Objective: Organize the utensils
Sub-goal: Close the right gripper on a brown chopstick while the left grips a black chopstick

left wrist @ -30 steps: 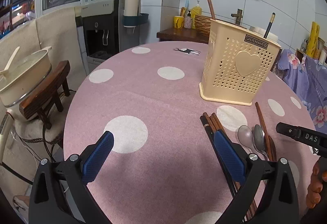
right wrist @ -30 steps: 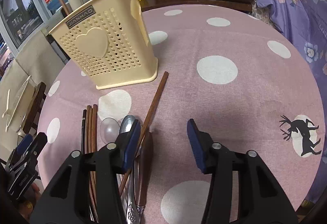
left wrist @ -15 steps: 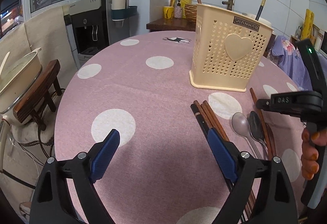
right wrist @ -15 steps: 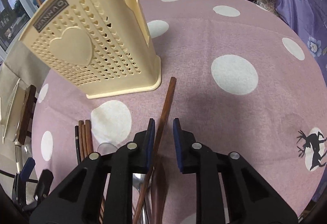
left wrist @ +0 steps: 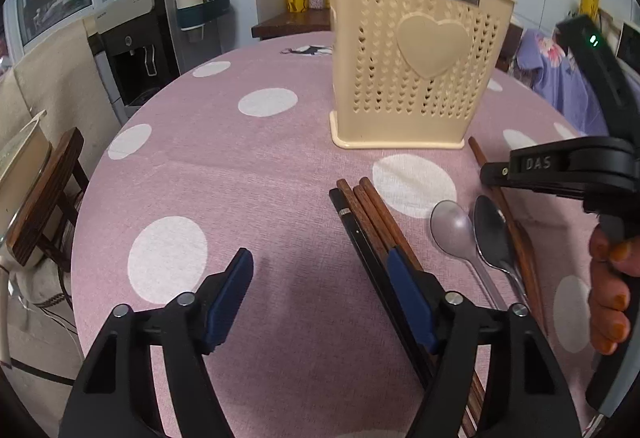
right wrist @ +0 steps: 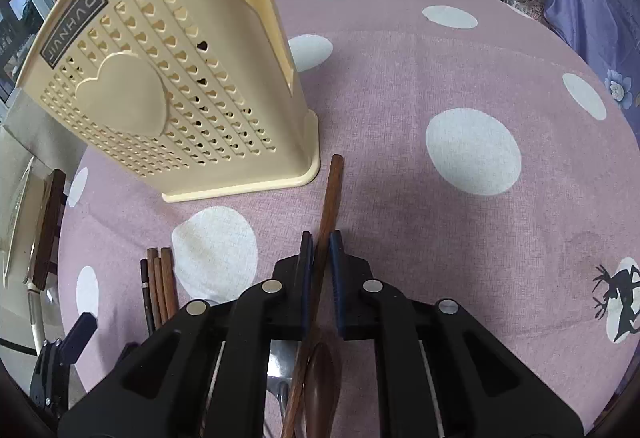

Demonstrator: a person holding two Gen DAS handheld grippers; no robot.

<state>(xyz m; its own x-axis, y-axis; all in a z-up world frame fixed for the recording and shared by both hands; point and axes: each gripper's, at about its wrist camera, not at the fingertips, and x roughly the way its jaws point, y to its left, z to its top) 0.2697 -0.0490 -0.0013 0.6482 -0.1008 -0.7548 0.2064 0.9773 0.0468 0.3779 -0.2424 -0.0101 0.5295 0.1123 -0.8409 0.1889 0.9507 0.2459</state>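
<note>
Right gripper (right wrist: 320, 258) is closing narrow on the brown wooden chopstick (right wrist: 332, 194), pads pinching it mid-shaft; whether it is fully clamped I cannot tell for sure, looks gripped. Stick is lying on the pink dotted tablecloth (right wrist: 480, 78), far tip just beside the near right corner of the cream utensil holder (right wrist: 180, 86). Left gripper (left wrist: 320, 298) is hanging wide open, holding nothing, right finger sitting over the chopstick bundle (left wrist: 368, 214).

Doing it well, my read: keep the pinch firm and centred, lift straight up before swinging, since the stick is crossing a wooden spoon (right wrist: 322, 370) under the gripper and could drag it. Tilt tip-down over the holder's open top; holder looks light, so a side knock may tip it.

Room: plenty of open cloth to the right and far right. Left of the stick are two metal spoons (left wrist: 476, 234) and the bundle, close together. Holder wall near the tip is the tight spot. Table edge well apart.
</note>
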